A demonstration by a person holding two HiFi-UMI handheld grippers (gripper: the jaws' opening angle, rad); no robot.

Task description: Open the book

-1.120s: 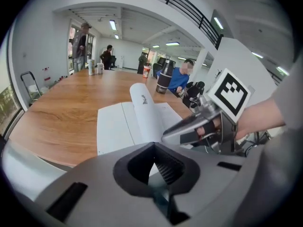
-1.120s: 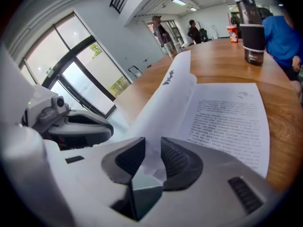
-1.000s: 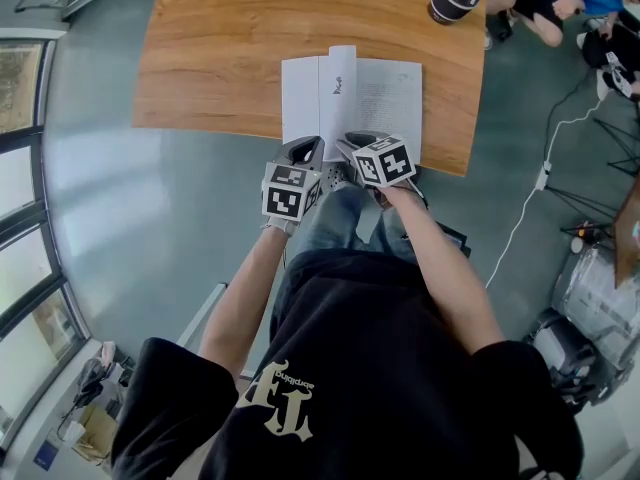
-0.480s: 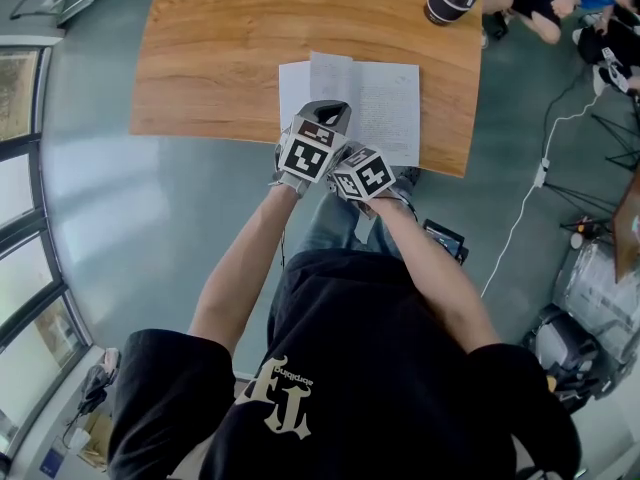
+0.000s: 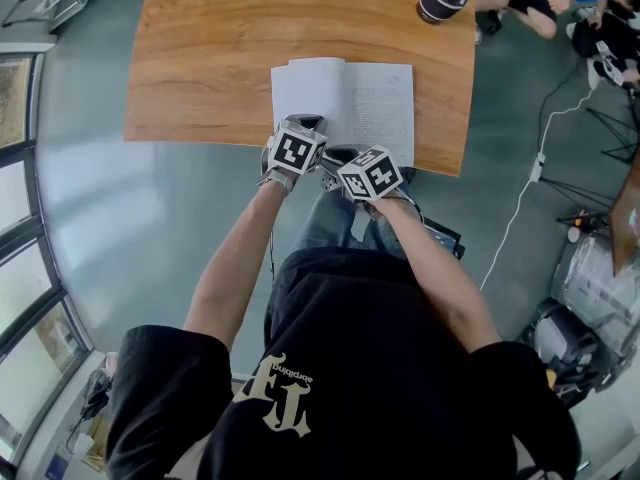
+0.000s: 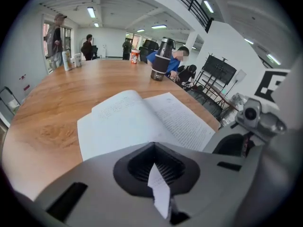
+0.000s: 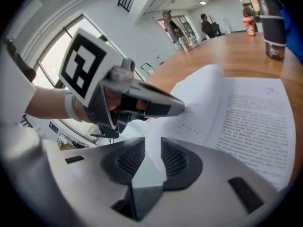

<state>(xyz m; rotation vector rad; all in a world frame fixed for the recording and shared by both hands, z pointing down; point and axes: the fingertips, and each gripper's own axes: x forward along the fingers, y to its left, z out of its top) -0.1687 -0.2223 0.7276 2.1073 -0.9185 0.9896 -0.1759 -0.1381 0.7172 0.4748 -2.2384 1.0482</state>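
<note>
The white-paged book [image 5: 345, 103] lay open at the wooden worktop's [image 5: 210, 58] near edge. The left tongs [image 6: 155, 171] were clenched on a paper sliver [image 6: 159, 193]. The right tongs [image 7: 147, 157] stood parted around a page edge [image 7: 152, 144]. Opening looked done; releasing seemed next.

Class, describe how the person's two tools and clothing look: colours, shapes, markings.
The left tool and the right tool have light grey bodies with dark ribbed pads. Each carries a white cube with black square markers. The person wears a black short-sleeved T-shirt with a pale print.
</note>
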